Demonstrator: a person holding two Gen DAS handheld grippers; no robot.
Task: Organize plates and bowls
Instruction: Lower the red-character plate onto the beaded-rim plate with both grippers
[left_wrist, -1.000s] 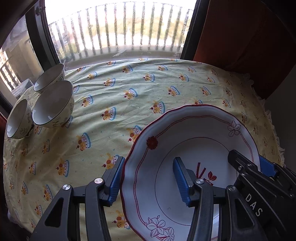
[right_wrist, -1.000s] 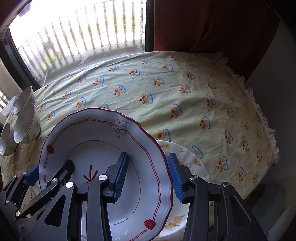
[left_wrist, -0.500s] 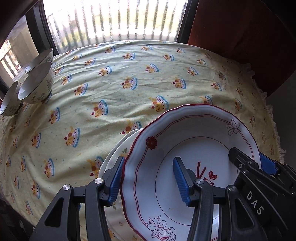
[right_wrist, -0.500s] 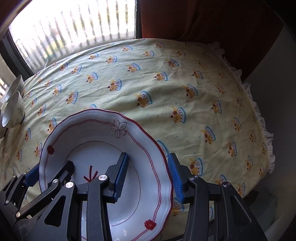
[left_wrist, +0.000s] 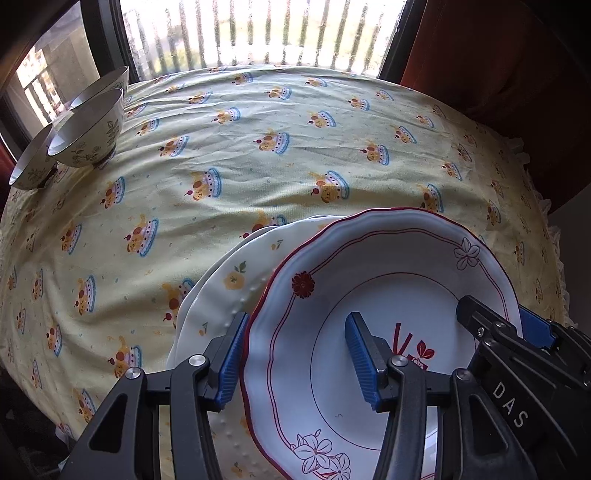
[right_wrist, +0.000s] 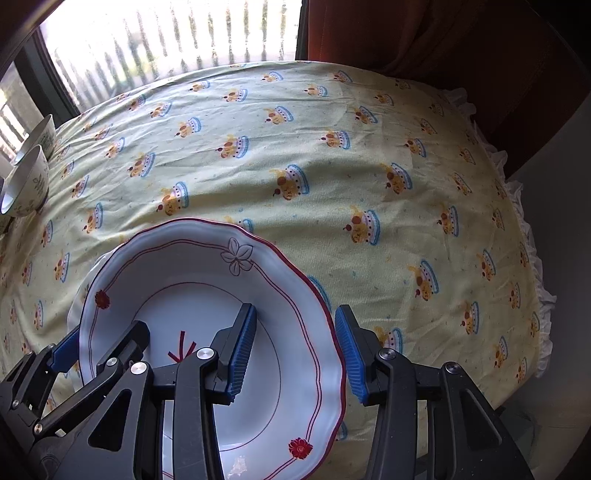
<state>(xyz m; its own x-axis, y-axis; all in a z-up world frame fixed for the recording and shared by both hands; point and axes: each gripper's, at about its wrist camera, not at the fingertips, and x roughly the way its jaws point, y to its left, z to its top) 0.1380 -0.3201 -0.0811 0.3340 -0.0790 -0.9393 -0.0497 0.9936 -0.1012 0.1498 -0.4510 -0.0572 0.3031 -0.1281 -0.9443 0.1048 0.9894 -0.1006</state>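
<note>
A white deep plate with a red rim (left_wrist: 388, 295) (right_wrist: 192, 295) is held by both grippers on opposite edges. My left gripper (left_wrist: 297, 356) is shut on its left rim, one blue pad inside and one outside. My right gripper (right_wrist: 295, 350) is shut on its right rim in the same way. The plate sits over a cream plate with yellow flowers (left_wrist: 229, 288) that lies on the tablecloth; whether the two touch I cannot tell. In the right wrist view only a sliver of the cream plate (right_wrist: 74, 306) shows at the left.
Three small floral bowls (left_wrist: 88, 125) (right_wrist: 26, 181) stand together at the table's far left corner by the window. The yellow cake-print tablecloth (left_wrist: 295, 155) covers the table, with a frilled edge (right_wrist: 532, 258) at the right. A dark red curtain (right_wrist: 443, 37) hangs behind.
Both grippers carried the red-rimmed plate to the right and down, away from the bowls. It now hangs over the cream plate, which came into the left wrist view.
</note>
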